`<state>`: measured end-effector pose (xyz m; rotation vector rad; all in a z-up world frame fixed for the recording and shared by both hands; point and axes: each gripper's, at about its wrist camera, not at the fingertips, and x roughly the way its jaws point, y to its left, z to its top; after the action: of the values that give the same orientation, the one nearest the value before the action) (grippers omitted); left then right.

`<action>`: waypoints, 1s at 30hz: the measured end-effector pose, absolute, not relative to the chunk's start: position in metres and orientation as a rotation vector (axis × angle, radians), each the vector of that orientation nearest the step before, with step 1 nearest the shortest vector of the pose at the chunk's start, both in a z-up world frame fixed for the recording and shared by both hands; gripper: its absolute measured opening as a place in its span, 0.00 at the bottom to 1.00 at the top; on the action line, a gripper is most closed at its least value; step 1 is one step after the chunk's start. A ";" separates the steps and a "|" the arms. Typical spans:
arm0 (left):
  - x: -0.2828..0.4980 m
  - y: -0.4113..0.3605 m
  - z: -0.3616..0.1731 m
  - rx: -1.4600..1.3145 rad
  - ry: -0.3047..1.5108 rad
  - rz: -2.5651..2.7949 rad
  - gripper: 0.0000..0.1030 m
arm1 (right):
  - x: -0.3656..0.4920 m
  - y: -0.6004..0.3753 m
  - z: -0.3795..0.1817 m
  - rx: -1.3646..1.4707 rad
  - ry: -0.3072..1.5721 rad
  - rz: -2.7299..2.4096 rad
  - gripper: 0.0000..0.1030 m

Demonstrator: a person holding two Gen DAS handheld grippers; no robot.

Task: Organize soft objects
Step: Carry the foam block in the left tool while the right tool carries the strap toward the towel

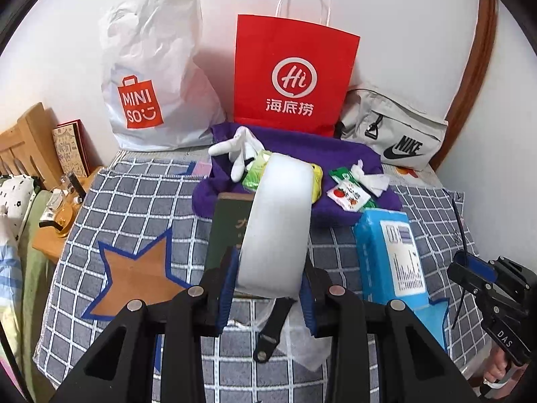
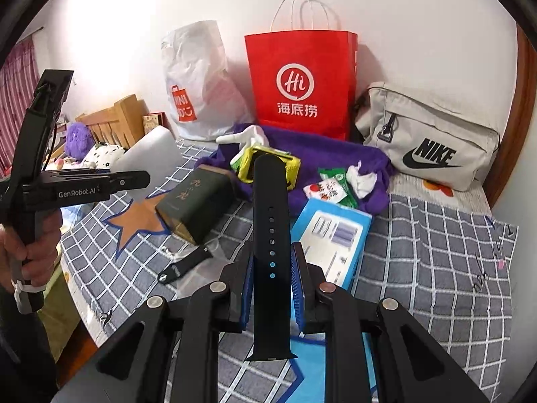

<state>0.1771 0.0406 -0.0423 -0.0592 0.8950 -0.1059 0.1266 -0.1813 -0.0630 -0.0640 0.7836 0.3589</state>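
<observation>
My left gripper (image 1: 268, 282) is shut on a white foam block (image 1: 277, 221) and holds it above the checked cloth (image 1: 134, 201); the block also shows in the right wrist view (image 2: 147, 154). My right gripper (image 2: 271, 268) is shut on a black watch strap (image 2: 270, 221), held upright. A second black strap piece (image 2: 186, 263) lies on the cloth, also in the left wrist view (image 1: 272, 329). Behind lie a purple towel (image 2: 335, 154), a white glove (image 2: 241, 137), a yellow sponge (image 2: 292, 168), snack packets (image 2: 330, 189) and a crumpled tissue (image 2: 362, 176).
A red paper bag (image 2: 302, 84), a white Miniso bag (image 2: 198, 84) and a grey Nike bag (image 2: 433, 141) stand at the wall. A dark green box (image 2: 198, 201) and a blue wipes pack (image 2: 332, 238) lie on the cloth. A wooden shelf (image 1: 57, 235) is at left.
</observation>
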 end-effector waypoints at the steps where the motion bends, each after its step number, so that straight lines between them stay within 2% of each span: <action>1: 0.181 0.041 -0.041 -0.052 0.890 -0.095 0.31 | 0.130 -0.182 -0.062 -0.066 0.784 0.357 0.19; 30: 0.264 0.066 -0.052 -0.096 0.894 -0.072 0.31 | 0.258 -0.192 -0.059 0.023 0.801 0.320 0.19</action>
<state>0.2639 0.0660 -0.0516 -0.0964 0.8944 -0.0724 0.2581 -0.1918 -0.0591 0.0233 0.8007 0.3205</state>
